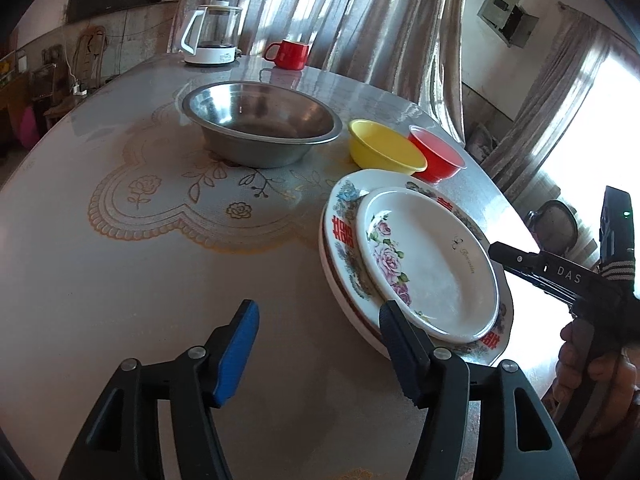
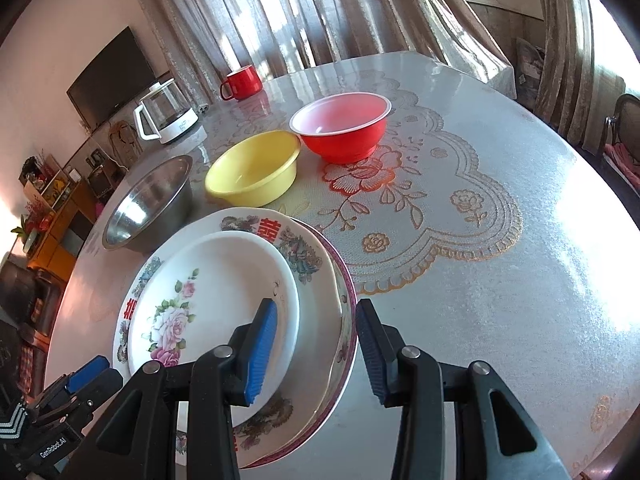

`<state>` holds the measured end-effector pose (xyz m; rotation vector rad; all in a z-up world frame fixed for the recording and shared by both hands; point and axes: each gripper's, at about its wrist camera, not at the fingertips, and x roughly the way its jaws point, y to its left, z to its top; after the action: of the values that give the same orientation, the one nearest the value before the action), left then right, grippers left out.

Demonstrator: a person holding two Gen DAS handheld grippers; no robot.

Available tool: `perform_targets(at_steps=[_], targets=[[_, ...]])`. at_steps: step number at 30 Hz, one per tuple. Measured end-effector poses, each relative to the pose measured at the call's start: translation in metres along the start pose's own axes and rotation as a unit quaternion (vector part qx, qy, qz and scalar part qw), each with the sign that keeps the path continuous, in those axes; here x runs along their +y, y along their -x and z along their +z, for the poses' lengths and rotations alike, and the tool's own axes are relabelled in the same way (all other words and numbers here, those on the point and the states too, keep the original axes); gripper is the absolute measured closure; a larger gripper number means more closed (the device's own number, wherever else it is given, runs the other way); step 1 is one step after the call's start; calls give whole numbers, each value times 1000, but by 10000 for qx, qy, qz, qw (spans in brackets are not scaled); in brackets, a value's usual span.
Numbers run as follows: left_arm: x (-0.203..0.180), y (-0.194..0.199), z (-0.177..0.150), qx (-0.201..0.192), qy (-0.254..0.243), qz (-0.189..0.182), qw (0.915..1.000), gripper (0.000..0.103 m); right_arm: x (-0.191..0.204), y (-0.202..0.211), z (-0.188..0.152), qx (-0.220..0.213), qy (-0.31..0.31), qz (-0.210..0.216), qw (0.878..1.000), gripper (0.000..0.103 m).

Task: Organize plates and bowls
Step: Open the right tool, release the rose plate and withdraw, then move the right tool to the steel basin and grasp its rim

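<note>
Three plates are stacked on the table: a small rose-patterned plate [image 1: 432, 264] [image 2: 224, 280] on top, a larger plate with red characters [image 1: 344, 236] [image 2: 272, 226] under it, and a maroon-rimmed plate [image 2: 349, 280] at the bottom. Behind them stand a steel bowl [image 1: 260, 120] [image 2: 148, 204], a yellow bowl [image 1: 384, 148] [image 2: 252, 168] and a red bowl [image 1: 440, 152] [image 2: 340, 124]. My left gripper [image 1: 320, 340] [image 2: 88, 376] is open over bare table, its right finger at the stack's near rim. My right gripper [image 2: 316, 340] [image 1: 500, 250] is open and straddles the stack's right rim without pressing on it.
A glass kettle [image 1: 212, 36] [image 2: 164, 116] and a red mug [image 1: 290, 54] [image 2: 242, 82] stand at the table's far side, before the curtains. A hand [image 1: 592, 364] holds the right gripper's handle. A chair [image 2: 624, 128] stands beyond the table's right edge.
</note>
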<state>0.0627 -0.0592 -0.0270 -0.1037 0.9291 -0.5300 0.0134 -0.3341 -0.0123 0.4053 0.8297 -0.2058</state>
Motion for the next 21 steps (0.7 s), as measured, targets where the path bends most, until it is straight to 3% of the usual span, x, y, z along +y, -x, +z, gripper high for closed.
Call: perform_targets(at_steps=[5, 12, 17, 21], targets=[[17, 10, 5, -140, 194, 113, 9996, 40, 10, 5, 9, -136, 107, 168, 9997, 61], [44, 9, 19, -117, 509, 661, 9964, 36, 52, -9, 22, 101, 452, 1003, 9939, 61], [62, 10, 36, -246, 736, 794, 9938, 31, 85, -26, 35, 310, 576, 1562, 9856, 61], [76, 8, 55, -372, 928, 822, 9916, 29, 113, -43, 48, 380, 768, 1697, 9818, 61]])
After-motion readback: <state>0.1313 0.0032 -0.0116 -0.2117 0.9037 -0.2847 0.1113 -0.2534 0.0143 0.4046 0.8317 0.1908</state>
